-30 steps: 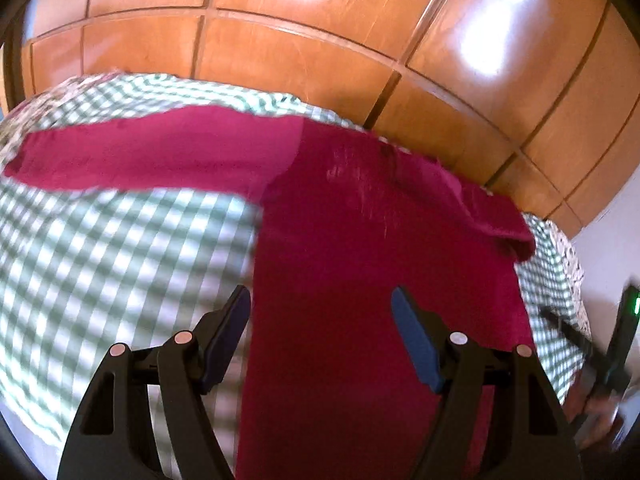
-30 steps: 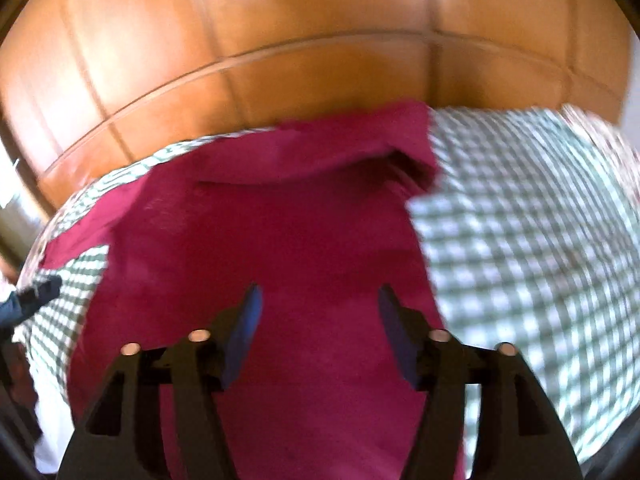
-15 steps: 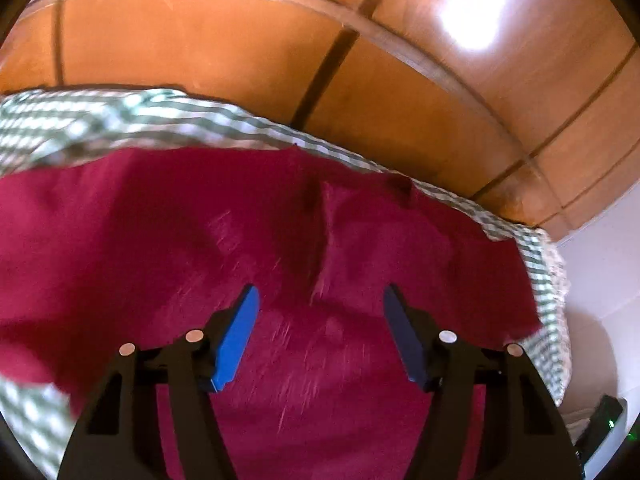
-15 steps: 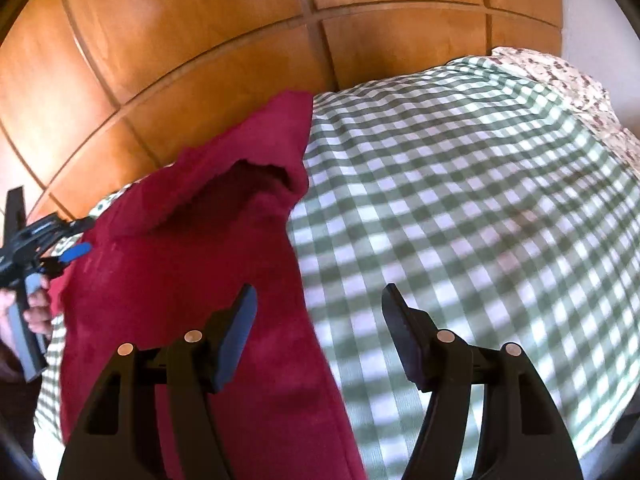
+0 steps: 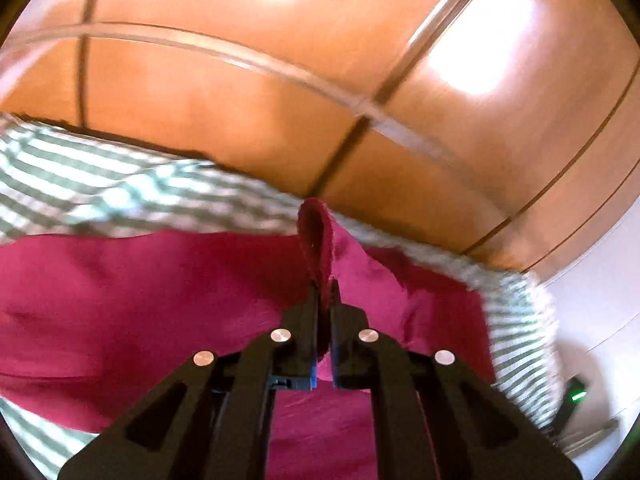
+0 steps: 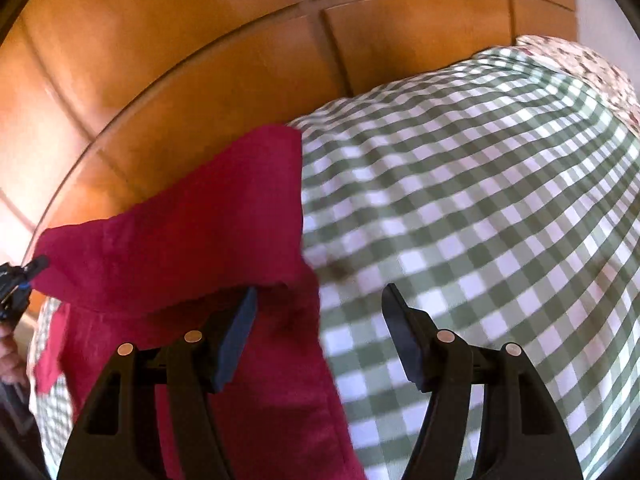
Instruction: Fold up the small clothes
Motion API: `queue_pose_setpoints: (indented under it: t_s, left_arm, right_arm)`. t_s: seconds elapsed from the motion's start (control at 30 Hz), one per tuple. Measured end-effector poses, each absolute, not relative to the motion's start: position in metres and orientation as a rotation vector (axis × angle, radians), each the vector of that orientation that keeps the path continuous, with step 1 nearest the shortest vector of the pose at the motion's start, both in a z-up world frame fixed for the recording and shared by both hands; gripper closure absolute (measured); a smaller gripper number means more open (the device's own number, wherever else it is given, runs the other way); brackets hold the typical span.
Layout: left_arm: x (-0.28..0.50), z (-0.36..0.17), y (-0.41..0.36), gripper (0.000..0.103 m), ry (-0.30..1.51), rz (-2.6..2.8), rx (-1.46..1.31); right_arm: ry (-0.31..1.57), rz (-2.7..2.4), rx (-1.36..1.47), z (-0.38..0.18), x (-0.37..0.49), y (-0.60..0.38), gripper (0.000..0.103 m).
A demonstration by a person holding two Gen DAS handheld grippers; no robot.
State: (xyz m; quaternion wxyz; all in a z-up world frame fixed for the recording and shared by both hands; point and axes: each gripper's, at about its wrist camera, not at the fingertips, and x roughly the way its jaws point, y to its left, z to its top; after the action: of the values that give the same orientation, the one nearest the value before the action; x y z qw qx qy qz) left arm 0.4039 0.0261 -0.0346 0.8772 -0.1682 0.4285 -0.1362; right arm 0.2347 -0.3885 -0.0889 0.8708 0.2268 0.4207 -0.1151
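**Left tongs clamped on the red shirt, right ones wide open**

So your left tongs [image 5: 325, 300] were pinched tight on a fold of the dark red garment [image 5: 160, 292], with a little loop of the fabric sticking up past the tips. No gap between the jaws other than the cloth itself. The garment lay spread on the green-and-white checked cover [image 6: 460, 220], and one part of it was doubled over on top of the rest, near the cover's far edge. Behind that far edge stood the glossy wooden panelling [image 6: 180, 80].

Your right tongs [image 6: 316, 320] were standing open with nothing clamped. One finger [image 6: 236, 340] hung over the garment just below the doubled-over flap, the other over bare checked cover, so the garment's side edge ran between them. Couldn't tell if the pad was touching the cloth.

From the right-wrist view your left tongs showed at the garment's far left corner, with a bit of your hand [image 6: 8, 356] under them. Blurry there.
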Motion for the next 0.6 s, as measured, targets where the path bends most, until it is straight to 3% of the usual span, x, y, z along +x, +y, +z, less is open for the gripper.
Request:
queue_pose_setpoints:
  t_s: [0.27, 0.4, 0.47, 0.53, 0.6]
  left_arm:
    - [0.398, -0.082, 0.027, 0.099, 0.977, -0.203, -0.261]
    - [0.406, -0.092, 0.024, 0.098, 0.979, -0.093, -0.172]
    - [0.407, -0.097, 0.024, 0.092, 0.972, -0.06, -0.105]
    - [0.403, -0.098, 0.014, 0.09, 0.948, -0.036, -0.018]
    - [0.395, -0.093, 0.016, 0.069, 0.937, -0.012, 0.002]
  right_arm:
    - [0.767, -0.119, 0.356, -0.036, 0.256, -0.347, 0.039]
    - [0.887, -0.159, 0.255, -0.074, 0.316, -0.334, 0.039]
    - [0.96, -0.197, 0.228, -0.104, 0.333, -0.334, 0.039]
    - [0.911, -0.217, 0.159, -0.109, 0.333, -0.326, 0.036]
    - [0.915, -0.245, 0.147, -0.104, 0.332, -0.322, 0.036]
